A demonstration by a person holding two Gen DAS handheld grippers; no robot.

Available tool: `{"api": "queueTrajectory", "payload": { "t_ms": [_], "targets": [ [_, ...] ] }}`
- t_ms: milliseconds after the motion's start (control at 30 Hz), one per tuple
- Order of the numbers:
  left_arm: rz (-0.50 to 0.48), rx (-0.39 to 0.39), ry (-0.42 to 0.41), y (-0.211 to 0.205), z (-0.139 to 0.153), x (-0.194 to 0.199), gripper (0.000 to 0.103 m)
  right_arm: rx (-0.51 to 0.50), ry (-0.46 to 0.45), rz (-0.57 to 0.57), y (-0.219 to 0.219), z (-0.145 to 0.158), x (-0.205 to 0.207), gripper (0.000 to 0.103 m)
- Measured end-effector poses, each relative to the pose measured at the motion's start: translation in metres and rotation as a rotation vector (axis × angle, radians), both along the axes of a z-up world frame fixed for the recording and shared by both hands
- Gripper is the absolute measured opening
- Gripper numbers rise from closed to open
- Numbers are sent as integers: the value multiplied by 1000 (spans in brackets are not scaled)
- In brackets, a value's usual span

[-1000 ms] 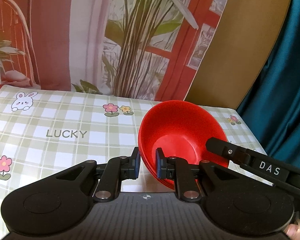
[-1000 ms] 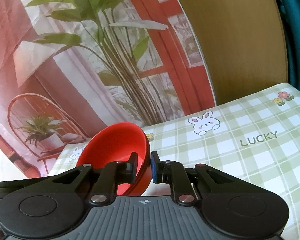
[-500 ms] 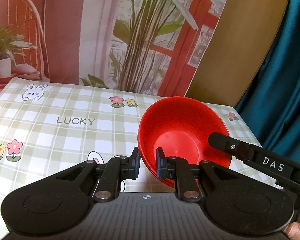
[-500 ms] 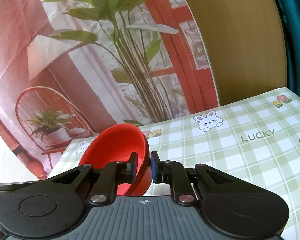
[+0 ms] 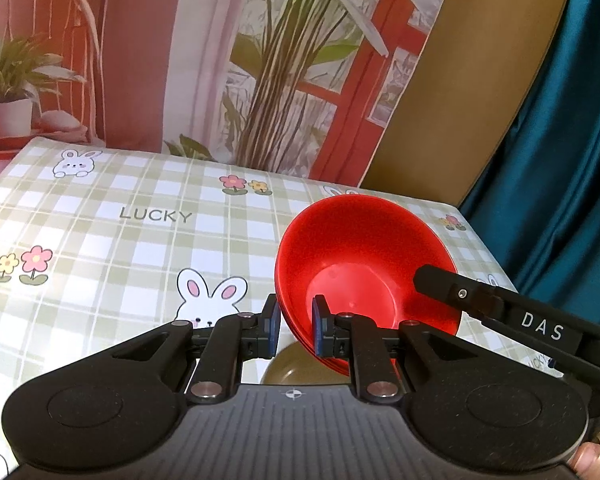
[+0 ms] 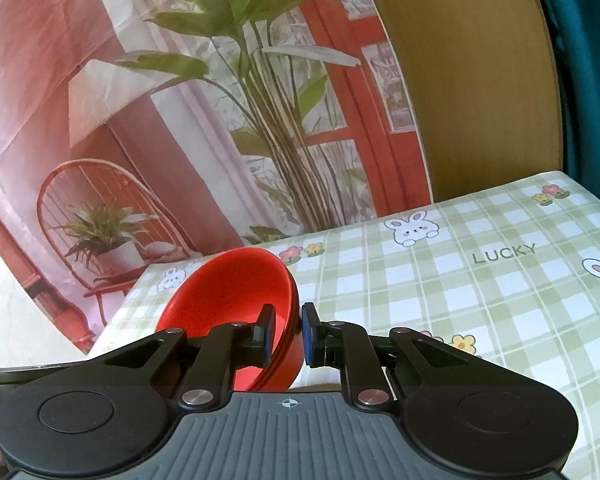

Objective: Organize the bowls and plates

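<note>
Red bowl [image 5: 364,264], olive dish [image 5: 284,364] left-view only

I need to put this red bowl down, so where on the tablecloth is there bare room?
The checked tablecloth is bare around the LUCKY print, between the rabbit and the flowers. It is crowded at the near right: both grippers pinch the red bowl, with an olive dish partly hidden underneath.

Right gripper [image 6: 287,330] clamped on red bowl's [image 6: 236,286] rim, above checked tablecloth [image 6: 460,300] with bunnies.
</note>
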State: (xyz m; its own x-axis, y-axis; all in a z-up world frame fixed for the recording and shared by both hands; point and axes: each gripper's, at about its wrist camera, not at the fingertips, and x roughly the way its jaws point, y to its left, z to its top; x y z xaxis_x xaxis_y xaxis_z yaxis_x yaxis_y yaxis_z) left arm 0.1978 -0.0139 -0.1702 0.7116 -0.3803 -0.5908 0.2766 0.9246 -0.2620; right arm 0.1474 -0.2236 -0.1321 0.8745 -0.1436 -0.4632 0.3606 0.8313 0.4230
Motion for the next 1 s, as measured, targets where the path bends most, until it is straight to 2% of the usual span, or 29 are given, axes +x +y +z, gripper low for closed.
{"api": "queueTrajectory", "payload": {
  "t_ms": [600, 1000],
  "targets": [
    [-23, 9, 54, 2, -13, -28, 18, 1, 33, -3, 14, -9, -32, 14],
    [-28, 27, 109, 1, -30, -34, 18, -2, 96, -3, 19, -31, -41, 14]
  ]
}}
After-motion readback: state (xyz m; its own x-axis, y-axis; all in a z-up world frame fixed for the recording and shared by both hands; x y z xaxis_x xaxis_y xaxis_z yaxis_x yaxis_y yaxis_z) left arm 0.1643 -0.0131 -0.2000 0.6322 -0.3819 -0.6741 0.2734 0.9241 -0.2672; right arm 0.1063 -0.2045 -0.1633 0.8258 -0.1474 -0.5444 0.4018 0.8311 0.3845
